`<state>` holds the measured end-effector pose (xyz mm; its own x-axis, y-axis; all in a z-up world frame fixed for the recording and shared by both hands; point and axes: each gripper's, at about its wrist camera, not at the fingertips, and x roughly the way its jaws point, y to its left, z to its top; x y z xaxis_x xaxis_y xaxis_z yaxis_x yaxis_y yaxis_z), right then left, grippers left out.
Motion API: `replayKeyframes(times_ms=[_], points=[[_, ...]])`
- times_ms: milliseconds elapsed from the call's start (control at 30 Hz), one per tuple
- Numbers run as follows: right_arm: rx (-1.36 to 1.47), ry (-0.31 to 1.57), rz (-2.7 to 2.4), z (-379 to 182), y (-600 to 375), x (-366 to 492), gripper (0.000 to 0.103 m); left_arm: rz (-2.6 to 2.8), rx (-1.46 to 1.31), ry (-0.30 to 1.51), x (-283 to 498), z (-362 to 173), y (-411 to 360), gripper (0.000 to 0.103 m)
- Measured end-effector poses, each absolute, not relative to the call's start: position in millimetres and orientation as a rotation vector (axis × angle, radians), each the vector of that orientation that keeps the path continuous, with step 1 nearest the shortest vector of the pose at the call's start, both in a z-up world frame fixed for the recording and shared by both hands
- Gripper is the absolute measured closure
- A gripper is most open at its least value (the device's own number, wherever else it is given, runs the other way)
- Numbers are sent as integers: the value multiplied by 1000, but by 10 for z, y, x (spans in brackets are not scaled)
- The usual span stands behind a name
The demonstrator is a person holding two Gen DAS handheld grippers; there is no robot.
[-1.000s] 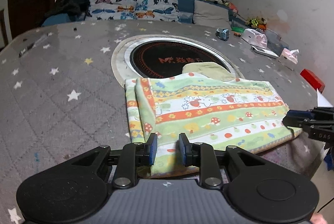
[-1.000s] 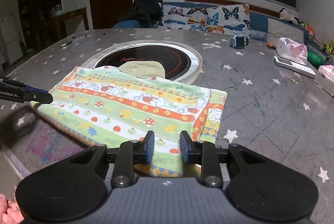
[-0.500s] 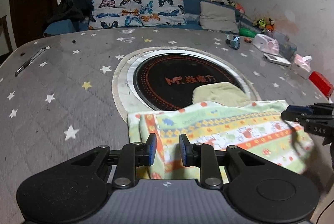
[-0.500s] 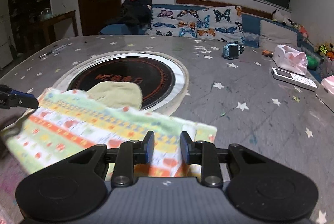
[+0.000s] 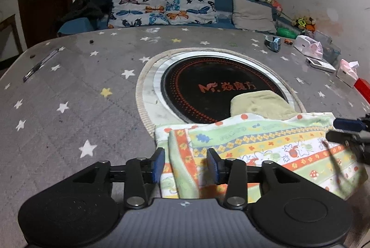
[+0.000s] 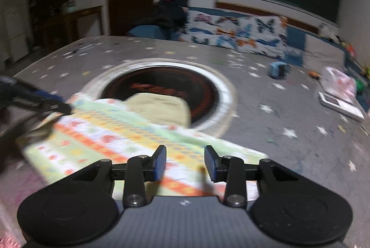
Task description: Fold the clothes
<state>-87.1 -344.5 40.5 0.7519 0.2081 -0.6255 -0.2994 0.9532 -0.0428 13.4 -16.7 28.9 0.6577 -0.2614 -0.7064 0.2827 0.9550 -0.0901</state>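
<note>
Both the left gripper (image 5: 185,162) and right gripper (image 6: 185,161) are opening their jaws, releasing the striped patterned cloth (image 5: 254,146) lying folded on the star-print table cover (image 5: 69,109). The fold looks just laid; next comes regripping an end for another fold

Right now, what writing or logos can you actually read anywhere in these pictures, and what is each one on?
"M" logo with Chinese characters, orange print, on the round black cooktop set in the table: the characters are too soft to read with confidence.
White lettering on the left gripper, seen from the right wrist camera: blurred, unreadable.
Pale lettering on a green stripe of the patterned cloth: too faint to read.
Nothing else legible.
</note>
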Motion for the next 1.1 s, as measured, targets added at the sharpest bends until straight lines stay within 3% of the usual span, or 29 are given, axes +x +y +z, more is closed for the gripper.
replayKeyframes(times_ms=[233, 400, 633, 867, 1100], points=[[-247, 642, 436, 468, -2922, -1110, 56, -294, 12, 792, 65, 313, -89, 46], [-332, 629, 530, 434, -2578, -1253, 55, -273, -3, 798, 40, 314, -21, 40], [-445, 610, 627, 351, -2183, -1362, 47, -223, -26, 792, 4, 353, 129, 16], [-500, 601, 670, 291, -1969, -1380, 45, -198, -28, 786, -35, 373, 204, 5], [-509, 606, 674, 225, -1906, -1380, 31, -189, -45, 784, -54, 368, 242, 0]])
